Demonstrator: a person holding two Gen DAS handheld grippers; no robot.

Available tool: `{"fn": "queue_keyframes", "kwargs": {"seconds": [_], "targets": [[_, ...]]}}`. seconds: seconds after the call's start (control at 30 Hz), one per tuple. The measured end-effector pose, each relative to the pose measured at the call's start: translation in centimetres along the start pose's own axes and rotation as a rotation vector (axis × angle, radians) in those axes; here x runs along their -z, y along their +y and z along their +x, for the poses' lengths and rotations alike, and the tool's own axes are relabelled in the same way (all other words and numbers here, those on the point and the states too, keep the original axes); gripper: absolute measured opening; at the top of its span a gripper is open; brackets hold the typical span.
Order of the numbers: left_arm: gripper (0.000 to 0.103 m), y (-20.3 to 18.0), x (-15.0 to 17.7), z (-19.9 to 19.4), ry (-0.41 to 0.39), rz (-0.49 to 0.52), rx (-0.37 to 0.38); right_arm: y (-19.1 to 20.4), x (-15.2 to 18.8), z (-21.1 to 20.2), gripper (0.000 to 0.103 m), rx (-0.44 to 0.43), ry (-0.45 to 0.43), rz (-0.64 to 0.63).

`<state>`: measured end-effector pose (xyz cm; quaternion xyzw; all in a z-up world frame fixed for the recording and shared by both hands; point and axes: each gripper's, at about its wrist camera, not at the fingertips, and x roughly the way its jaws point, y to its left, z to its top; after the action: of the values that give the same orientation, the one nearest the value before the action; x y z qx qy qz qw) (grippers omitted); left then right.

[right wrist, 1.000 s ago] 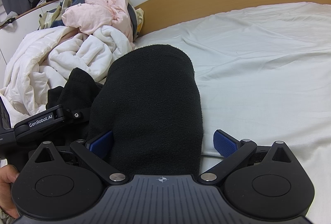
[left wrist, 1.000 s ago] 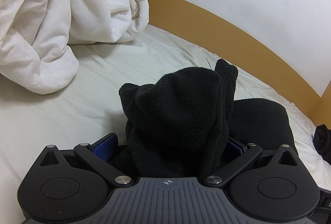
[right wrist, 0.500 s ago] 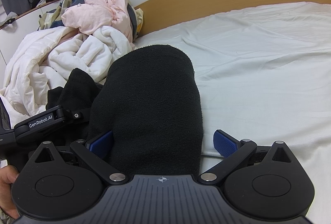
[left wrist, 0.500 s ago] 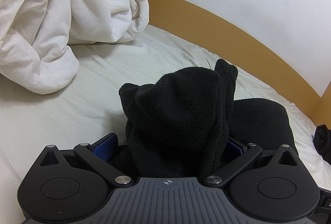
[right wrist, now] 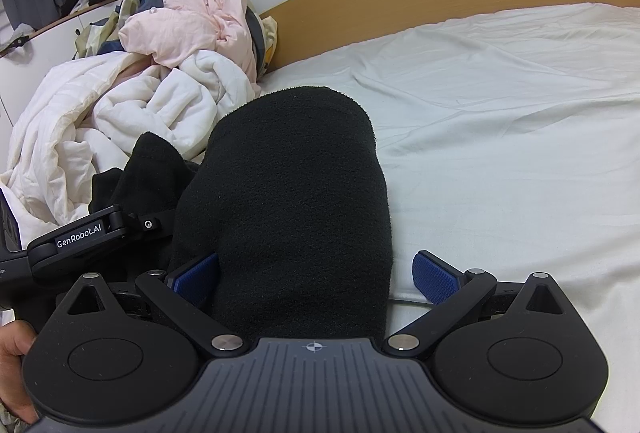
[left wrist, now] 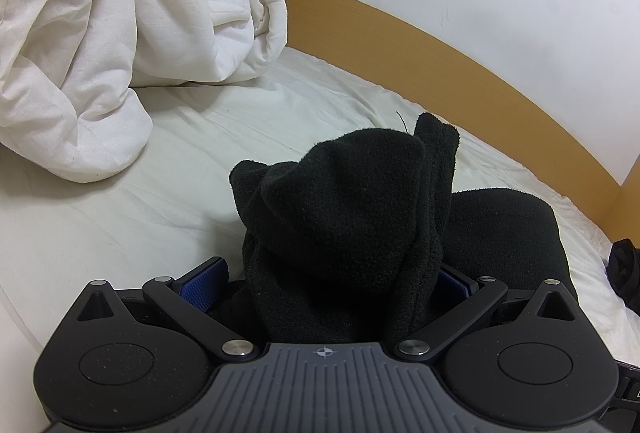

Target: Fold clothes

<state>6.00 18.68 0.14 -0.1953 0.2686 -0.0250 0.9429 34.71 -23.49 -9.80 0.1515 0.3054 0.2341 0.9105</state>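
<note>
A black fleece garment lies bunched on the white bed sheet, its folded top standing up between the fingers of my left gripper. That gripper is open: its left blue pad stands apart from the cloth, and the right pad is partly covered by it. In the right wrist view the same fleece garment forms a smooth rounded fold running forward between the fingers of my right gripper. This gripper is open too, with sheet showing beside its right pad. The left gripper's body sits at the left.
A crumpled white duvet with pink bedding is piled at the head of the bed. A wooden bed frame runs along the white wall. Another dark item lies at the right edge. A hand shows at the lower left.
</note>
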Motion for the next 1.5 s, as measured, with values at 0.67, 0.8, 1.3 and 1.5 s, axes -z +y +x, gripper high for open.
{"fn": "queue_keyframes", "kwargs": {"seconds": [0.67,0.8,1.3,1.5], "targets": [[0.103,0.14,-0.02,-0.03,0.001,0.003,0.002,-0.09,-0.2,0.01,0.103,0.001,0.001,-0.001],[0.103,0.12,-0.03,0.01,0.001,0.003,0.003,-0.09,-0.21,0.02,0.103,0.001,0.001,-0.001],[0.103,0.11,-0.02,0.0,0.001,0.003,0.002,-0.11,-0.21,0.04,0.103,0.0,0.001,-0.001],[0.103,0.13,0.0,0.01,0.0,0.002,0.002,-0.14,-0.19,0.08,0.103,0.0,0.001,-0.001]]}}
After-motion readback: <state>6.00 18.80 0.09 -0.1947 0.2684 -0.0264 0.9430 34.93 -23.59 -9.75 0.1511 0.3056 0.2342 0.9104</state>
